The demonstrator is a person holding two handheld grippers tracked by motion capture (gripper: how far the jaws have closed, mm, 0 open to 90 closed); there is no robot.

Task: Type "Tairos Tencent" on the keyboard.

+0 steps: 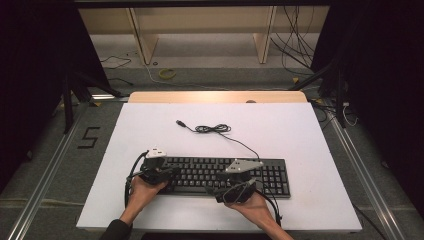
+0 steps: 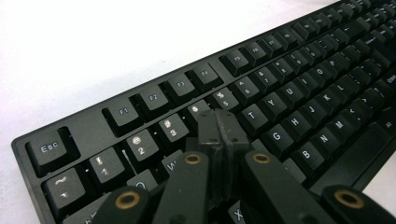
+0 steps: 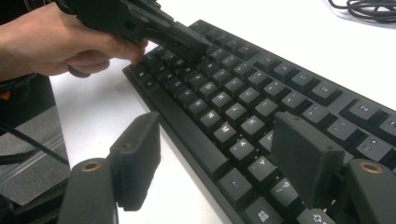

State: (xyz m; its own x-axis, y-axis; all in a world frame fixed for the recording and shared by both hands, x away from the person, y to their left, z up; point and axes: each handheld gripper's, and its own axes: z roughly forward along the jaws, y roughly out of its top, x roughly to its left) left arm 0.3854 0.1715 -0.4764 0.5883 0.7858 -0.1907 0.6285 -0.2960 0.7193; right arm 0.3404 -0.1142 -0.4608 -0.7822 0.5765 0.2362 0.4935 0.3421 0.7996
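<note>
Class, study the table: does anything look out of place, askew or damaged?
Nothing looks damaged or spilled. The black keyboard lies square on the white table. Its USB cable is unplugged, trailing loosely bunched behind it, the one untidy thing.

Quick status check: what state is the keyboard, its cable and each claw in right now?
Black full-size keyboard: flat on white table.
Black USB cable: unplugged, partly coiled behind keyboard.
Left claw: shut, tips down on the upper-left keys.
Right claw: open, over the keyboard's front edge.
</note>
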